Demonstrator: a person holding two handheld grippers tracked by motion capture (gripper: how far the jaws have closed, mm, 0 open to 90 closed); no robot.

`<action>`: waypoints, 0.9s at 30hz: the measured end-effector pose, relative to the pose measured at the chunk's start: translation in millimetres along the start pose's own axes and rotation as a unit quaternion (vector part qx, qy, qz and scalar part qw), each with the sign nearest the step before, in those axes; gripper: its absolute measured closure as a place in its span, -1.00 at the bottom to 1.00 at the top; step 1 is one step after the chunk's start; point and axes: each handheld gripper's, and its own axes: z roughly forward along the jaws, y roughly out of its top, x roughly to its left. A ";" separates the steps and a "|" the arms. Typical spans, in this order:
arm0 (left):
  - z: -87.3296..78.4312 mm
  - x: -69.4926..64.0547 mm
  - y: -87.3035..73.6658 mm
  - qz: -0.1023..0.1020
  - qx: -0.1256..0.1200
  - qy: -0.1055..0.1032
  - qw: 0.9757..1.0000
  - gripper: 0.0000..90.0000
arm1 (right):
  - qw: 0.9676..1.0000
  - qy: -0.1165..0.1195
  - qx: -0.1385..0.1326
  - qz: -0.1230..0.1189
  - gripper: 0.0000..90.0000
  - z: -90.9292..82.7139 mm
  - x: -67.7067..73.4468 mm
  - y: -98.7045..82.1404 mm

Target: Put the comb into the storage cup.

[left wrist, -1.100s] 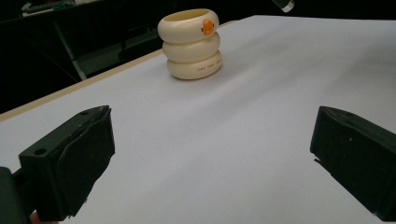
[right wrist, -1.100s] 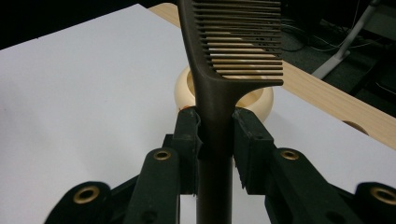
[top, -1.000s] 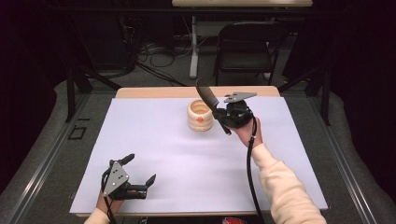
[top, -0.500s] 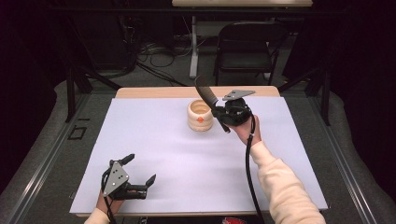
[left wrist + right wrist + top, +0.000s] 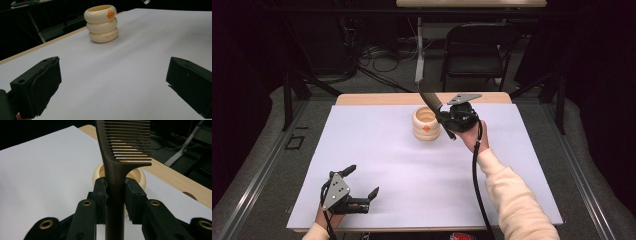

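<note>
A cream holder (image 5: 426,125) shaped like three stacked rings, with an orange mark on its side, stands upright at the back middle of the white sheet; it also appears as the holder (image 5: 101,23) and, behind the jaws, the holder (image 5: 98,173). My right gripper (image 5: 443,116) is just right of it and is shut on the handle of a dark brown comb (image 5: 428,98). In the right gripper view the comb (image 5: 125,142) rises teeth-up from my right gripper (image 5: 115,187), above the holder's mouth. My left gripper (image 5: 363,181) rests at the front left, open with nothing between its jaws (image 5: 112,82).
A white sheet (image 5: 387,165) covers the wooden table (image 5: 377,99), whose bare edge shows at the back. Beyond the table stand a black folding chair (image 5: 472,45) and cables on the floor. A black cable trails from the right gripper along the sleeve.
</note>
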 end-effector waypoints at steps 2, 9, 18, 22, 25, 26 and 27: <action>-0.1 0.1 0.0 0.000 0.000 0.000 1.000 -1.00 | 1.000 0.000 0.001 0.000 0.60 1.0 0.4 1.1; -0.1 0.1 0.0 0.001 -0.001 0.001 1.000 -1.00 | 1.000 -0.001 0.001 0.002 0.60 4.5 -1.5 3.4; -0.1 0.1 0.0 0.000 0.000 0.001 1.000 -1.00 | 1.000 -0.005 0.002 0.006 0.60 10.8 -5.9 5.6; -0.1 0.2 0.0 0.000 0.000 0.001 1.000 -1.00 | 1.000 -0.005 0.001 0.008 0.60 12.6 -6.3 7.0; -0.1 0.2 0.0 0.000 -0.001 0.002 1.000 -1.00 | 1.000 -0.005 -0.003 0.009 0.60 13.6 -6.5 9.2; -0.1 0.2 0.0 0.000 0.000 0.001 1.000 -1.00 | 1.000 -0.006 -0.005 0.007 0.60 13.7 -6.6 9.7; -0.2 0.2 0.0 0.000 0.000 0.001 1.000 -1.00 | 1.000 -0.006 -0.005 0.008 0.60 14.1 -6.5 10.6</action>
